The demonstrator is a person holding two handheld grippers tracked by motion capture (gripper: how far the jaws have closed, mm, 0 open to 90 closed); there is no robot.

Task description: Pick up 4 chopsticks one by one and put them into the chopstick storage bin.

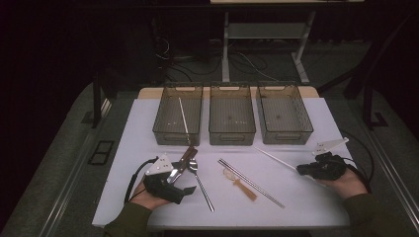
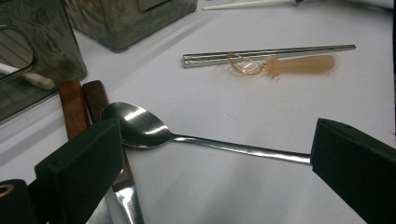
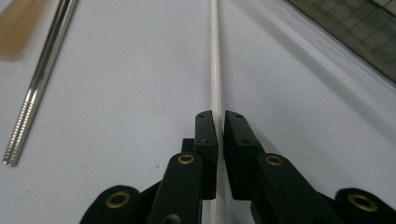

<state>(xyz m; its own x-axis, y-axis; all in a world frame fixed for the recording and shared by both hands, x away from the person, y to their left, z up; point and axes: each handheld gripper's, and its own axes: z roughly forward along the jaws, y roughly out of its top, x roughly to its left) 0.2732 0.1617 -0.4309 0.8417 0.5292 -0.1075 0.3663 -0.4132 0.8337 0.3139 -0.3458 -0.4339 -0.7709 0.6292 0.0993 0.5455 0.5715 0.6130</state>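
Observation:
My right gripper [image 3: 220, 116] is shut on a thin white chopstick [image 3: 215, 60], which lies flat on the white table and runs away ahead of the jaws. From above, that gripper [image 1: 300, 169] holds the near end of the chopstick [image 1: 276, 159] at the table's right. My left gripper [image 2: 212, 140] is open wide, its jaws standing either side of a metal spoon [image 2: 140, 128] that lies on the table. Neither pad presses on the spoon. In the high view the left gripper [image 1: 187, 180] sits at front left beside the spoon [image 1: 200, 182].
Two wooden-handled utensils [image 2: 77, 109] lie touching the spoon's bowl. A pair of metal chopsticks [image 1: 251, 182] and an amber plastic spoon [image 1: 239, 183] rest mid-table. Three dark bins stand in a row behind: left [image 1: 175, 137] holding a white chopstick [image 1: 183, 116], middle [image 1: 232, 138], right [image 1: 285, 137].

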